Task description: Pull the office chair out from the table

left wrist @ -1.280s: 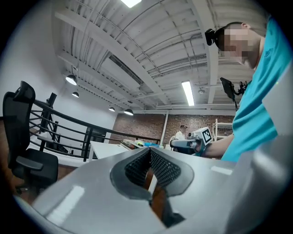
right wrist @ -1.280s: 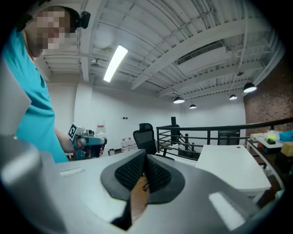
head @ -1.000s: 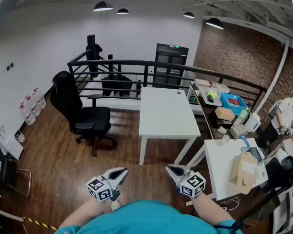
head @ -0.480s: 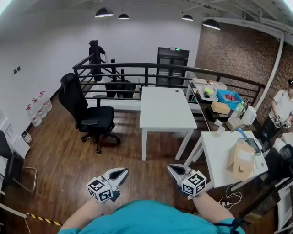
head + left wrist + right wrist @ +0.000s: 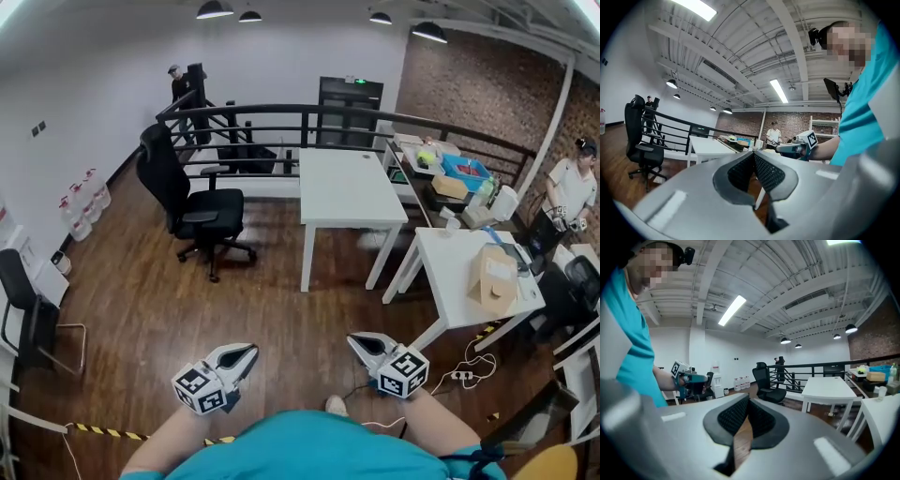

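Observation:
The black office chair (image 5: pixel 192 202) stands on the wood floor, apart from the left side of the white table (image 5: pixel 347 187) and turned towards it. Both are far ahead of me. My left gripper (image 5: pixel 249 352) and right gripper (image 5: pixel 355 340) hang low in the head view, side by side, both shut with nothing between the pads. The left gripper view shows the chair (image 5: pixel 640 140) at the left, the table (image 5: pixel 710 145) and the right gripper (image 5: pixel 794 148) past its shut left gripper (image 5: pixel 753 157). In the right gripper view the chair (image 5: pixel 768 383) sits beyond the shut right gripper (image 5: pixel 747 404).
A second white table (image 5: pixel 450 272) at the right carries a brown paper bag (image 5: pixel 494 278). A black railing (image 5: pixel 281 122) runs behind the tables. Another chair (image 5: pixel 28 319) and water bottles (image 5: pixel 80 202) line the left wall. Cables (image 5: pixel 459 375) and striped tape (image 5: pixel 103 431) lie on the floor. A person (image 5: pixel 569 187) stands far right.
The chair and table now lie farther from me, with more bare floor showing in front of the grippers. Both grippers stay shut and empty, low in the head view.

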`<state>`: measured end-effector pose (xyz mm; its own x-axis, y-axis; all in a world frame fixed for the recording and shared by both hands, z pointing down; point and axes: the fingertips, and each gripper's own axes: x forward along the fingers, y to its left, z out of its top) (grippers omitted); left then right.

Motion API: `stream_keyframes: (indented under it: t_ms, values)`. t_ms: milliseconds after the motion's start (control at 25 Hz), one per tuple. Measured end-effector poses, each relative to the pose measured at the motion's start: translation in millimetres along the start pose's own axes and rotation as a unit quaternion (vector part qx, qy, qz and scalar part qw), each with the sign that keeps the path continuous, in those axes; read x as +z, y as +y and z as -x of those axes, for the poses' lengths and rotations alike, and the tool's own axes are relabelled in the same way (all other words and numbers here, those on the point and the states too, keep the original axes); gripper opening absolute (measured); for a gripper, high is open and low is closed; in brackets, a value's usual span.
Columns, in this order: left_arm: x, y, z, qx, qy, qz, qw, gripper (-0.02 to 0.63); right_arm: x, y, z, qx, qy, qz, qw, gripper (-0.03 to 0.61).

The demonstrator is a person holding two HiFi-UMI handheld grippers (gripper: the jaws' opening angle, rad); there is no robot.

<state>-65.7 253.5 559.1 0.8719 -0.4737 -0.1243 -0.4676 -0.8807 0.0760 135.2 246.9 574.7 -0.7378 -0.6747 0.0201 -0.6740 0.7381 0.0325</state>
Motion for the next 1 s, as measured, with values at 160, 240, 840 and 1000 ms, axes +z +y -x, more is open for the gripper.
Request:
stream_keyframes:
  t_ms: [160,240,840,1000]
  values:
    - [-2,-32,19,-0.005,-0.005,0.017,0.9998,0.025,11,22,37,-0.024,-0.007,-0.008,1.000,0.005]
    - [0,-53,19,-0.018,-0.005,0.017,0.9997,0.025,23,31,58,-0.035,-0.002,0.000,0.999,0.005]
    - [-44,-241,-87,-0.050,0.013,0.032,0.9982,0.025,26,15,275,-0.059,-0.023,0.019,0.998,0.005]
    - [-62,-284,-109,-0.040,0.018,0.043,0.9981,0.025,0,-8,329,-0.071,-0.028,-0.021,0.997,0.005]
